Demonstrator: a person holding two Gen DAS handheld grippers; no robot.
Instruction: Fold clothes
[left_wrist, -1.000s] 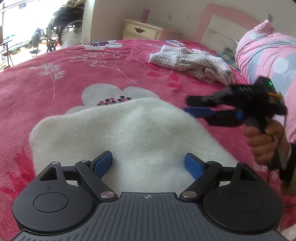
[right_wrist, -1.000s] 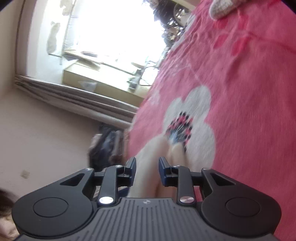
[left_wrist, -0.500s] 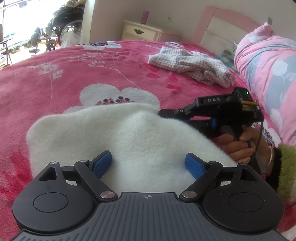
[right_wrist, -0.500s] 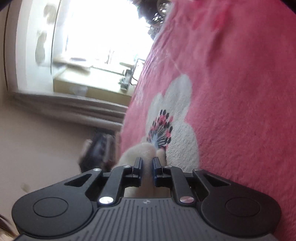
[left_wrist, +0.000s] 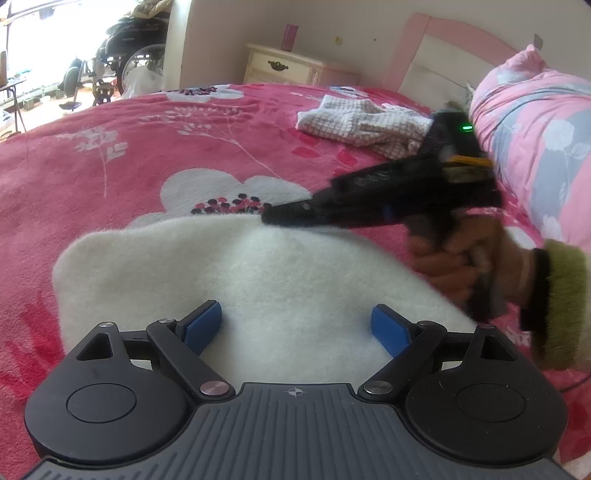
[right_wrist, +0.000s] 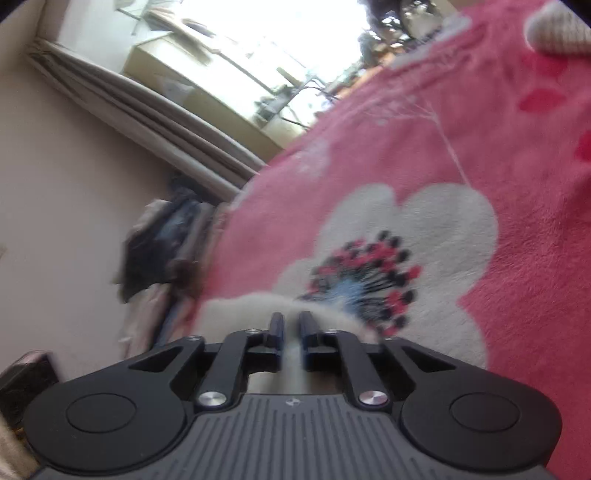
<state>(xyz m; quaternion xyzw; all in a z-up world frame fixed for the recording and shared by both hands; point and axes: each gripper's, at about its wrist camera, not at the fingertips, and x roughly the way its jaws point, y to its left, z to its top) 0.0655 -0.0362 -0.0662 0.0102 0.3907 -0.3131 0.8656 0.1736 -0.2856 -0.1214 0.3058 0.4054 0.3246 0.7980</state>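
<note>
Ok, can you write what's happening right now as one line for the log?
task: fold clothes | right tool: shut on far edge of white fluffy garment | left tool: open, above near side | checked cloth: untouched on pink bedspread

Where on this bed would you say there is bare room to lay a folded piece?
Free: pink floral blanket left of the white fluffy garment, and between it and the checked cloth. Crowded: right side, with the right gripper and rolled pink duvet.

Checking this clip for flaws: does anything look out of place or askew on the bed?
Only the checked garment, lying crumpled near the headboard. The white fleece lies flat on the bedspread.
</note>
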